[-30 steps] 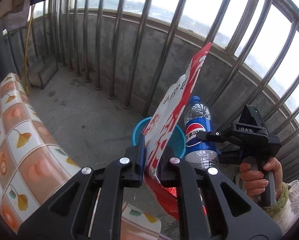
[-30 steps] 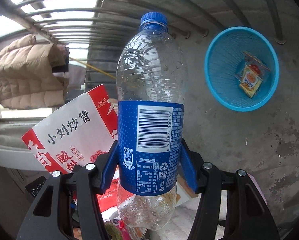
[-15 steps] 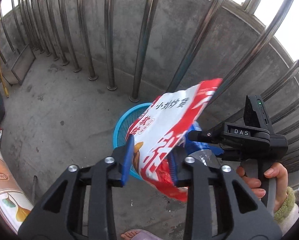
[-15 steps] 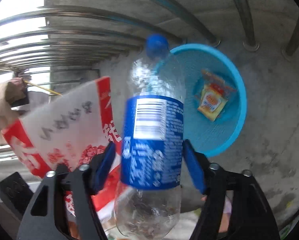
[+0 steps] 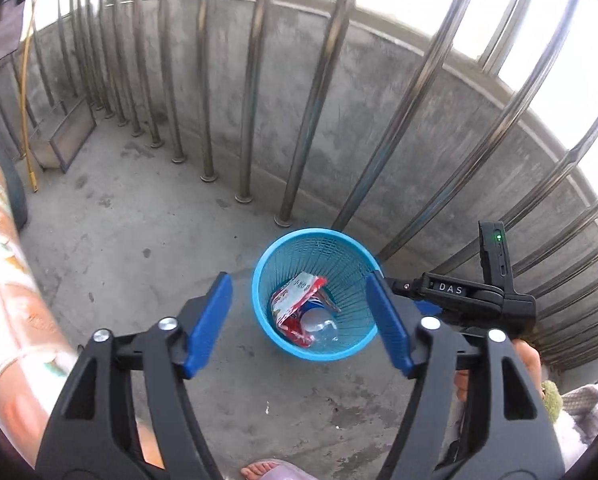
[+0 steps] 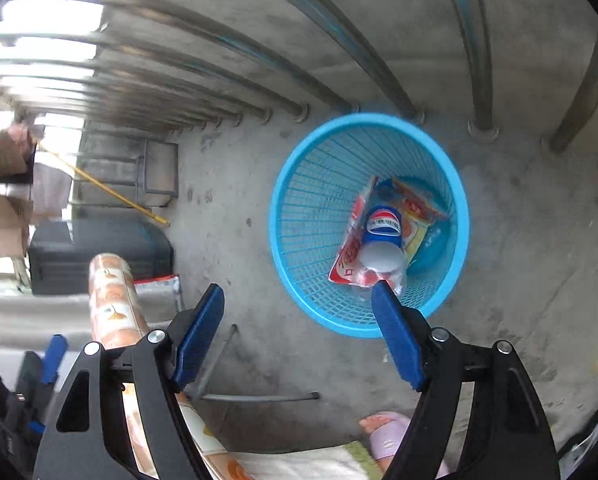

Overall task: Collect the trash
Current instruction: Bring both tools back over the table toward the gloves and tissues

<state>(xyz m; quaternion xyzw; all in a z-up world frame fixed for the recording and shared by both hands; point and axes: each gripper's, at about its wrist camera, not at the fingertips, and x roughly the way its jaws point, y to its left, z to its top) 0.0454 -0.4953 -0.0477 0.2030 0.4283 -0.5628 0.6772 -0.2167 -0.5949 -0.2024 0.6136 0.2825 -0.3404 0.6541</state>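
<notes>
A blue mesh waste basket stands on the concrete floor by the railing. Inside it lie a red and white snack bag, a Pepsi bottle lying bottom-up, and a yellow wrapper. My left gripper is open and empty, held above the basket. My right gripper is open and empty, above the basket's near rim; its body also shows in the left wrist view.
Steel railing bars on a low concrete wall stand right behind the basket. A table edge with a patterned orange cloth is on the left. A metal dustpan leans by the bars. My foot is near.
Both grippers have opened. The snack bag dropped from the left one and the Pepsi bottle from the right one; both now lie in the basket.
</notes>
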